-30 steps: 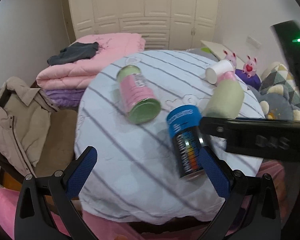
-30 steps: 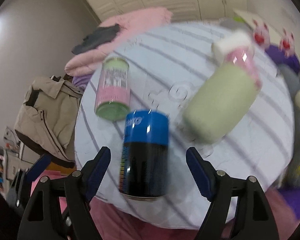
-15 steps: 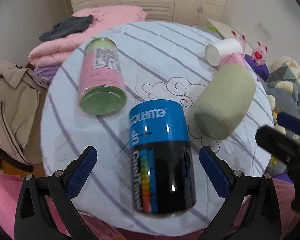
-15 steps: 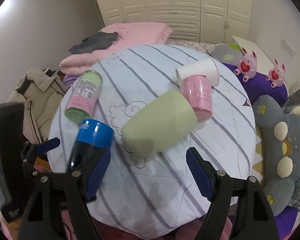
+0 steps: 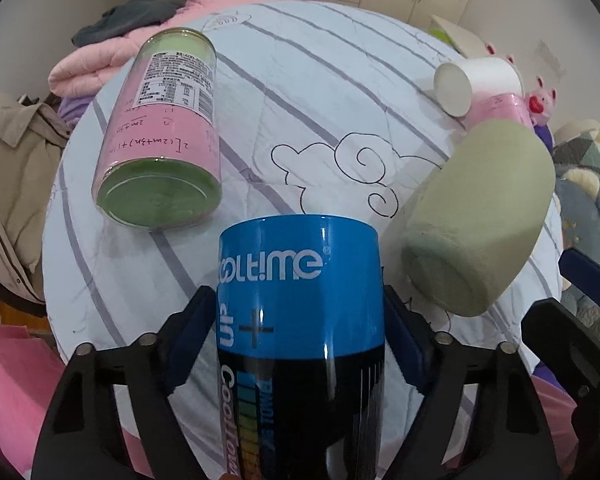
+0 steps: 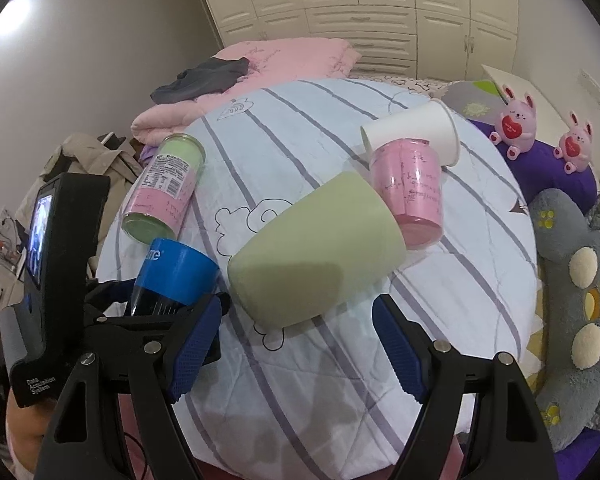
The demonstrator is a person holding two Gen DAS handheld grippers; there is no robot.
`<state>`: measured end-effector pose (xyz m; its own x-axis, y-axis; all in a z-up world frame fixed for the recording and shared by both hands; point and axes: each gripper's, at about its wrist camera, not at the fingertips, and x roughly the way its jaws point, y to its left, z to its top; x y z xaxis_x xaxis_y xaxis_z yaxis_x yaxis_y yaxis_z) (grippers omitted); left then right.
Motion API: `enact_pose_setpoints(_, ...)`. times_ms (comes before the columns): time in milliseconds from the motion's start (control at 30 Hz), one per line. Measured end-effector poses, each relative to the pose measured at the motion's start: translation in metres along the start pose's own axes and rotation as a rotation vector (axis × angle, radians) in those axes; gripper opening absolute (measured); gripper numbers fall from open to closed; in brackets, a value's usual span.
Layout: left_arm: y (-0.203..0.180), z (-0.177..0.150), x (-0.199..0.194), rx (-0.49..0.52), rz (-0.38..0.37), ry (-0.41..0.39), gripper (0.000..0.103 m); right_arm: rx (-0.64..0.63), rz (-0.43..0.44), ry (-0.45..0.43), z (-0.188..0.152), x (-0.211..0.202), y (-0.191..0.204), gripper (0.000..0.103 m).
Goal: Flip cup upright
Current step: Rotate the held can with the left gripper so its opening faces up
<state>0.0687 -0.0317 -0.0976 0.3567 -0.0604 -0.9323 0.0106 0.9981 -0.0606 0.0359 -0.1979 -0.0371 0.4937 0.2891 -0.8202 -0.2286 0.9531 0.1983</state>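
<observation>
A blue and black cup (image 5: pixel 300 320) lies on its side near the front of the round striped table (image 5: pixel 300 80). My left gripper (image 5: pixel 300 332) is shut on it, a blue pad against each side. The same cup shows in the right wrist view (image 6: pixel 172 276), held by the left gripper (image 6: pixel 112 312). My right gripper (image 6: pixel 296 344) is open and empty, just in front of a pale green cup (image 6: pixel 316 252) that lies on its side. That green cup also shows in the left wrist view (image 5: pixel 480 220).
A pink and green tumbler (image 5: pixel 160 132) lies at the left. A pink tumbler (image 6: pixel 412 192) and a white paper cup (image 6: pixel 416 132) lie at the back right. Folded pink bedding (image 6: pixel 260 68), a beige jacket (image 5: pixel 8 168) and plush toys (image 6: pixel 572 260) surround the table.
My left gripper has moved in around the blue and black cup and shut on it. My right gripper has drawn back from that cup and swung right toward the green cup.
</observation>
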Motion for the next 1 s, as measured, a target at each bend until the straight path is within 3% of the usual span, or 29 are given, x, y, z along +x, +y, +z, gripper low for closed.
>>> enact_pose_setpoints(67,-0.001,0.001,-0.002,0.008,-0.004,-0.015,0.068,-0.004,0.014,-0.004,0.000,0.000,0.000,0.079)
enact_pose_setpoints(233,0.000,0.000,-0.014,0.025,-0.021,-0.079,0.068,-0.011,0.030,-0.032,-0.002,-0.004,0.002,0.079)
enact_pose_setpoints(633,0.001,0.016,-0.060,0.041,-0.014,-0.364,0.068,-0.019,0.040,-0.087,-0.004,-0.009,0.007,0.079)
enact_pose_setpoints(767,-0.004,0.023,-0.046,0.076,0.032,-0.330,0.068,-0.016,0.025,-0.092,-0.003,-0.006,0.006,0.079)
enact_pose_setpoints(1000,0.002,0.025,-0.041,0.046,0.010,-0.324,0.068,-0.016,0.017,-0.097,-0.002,-0.005,0.007,0.079)
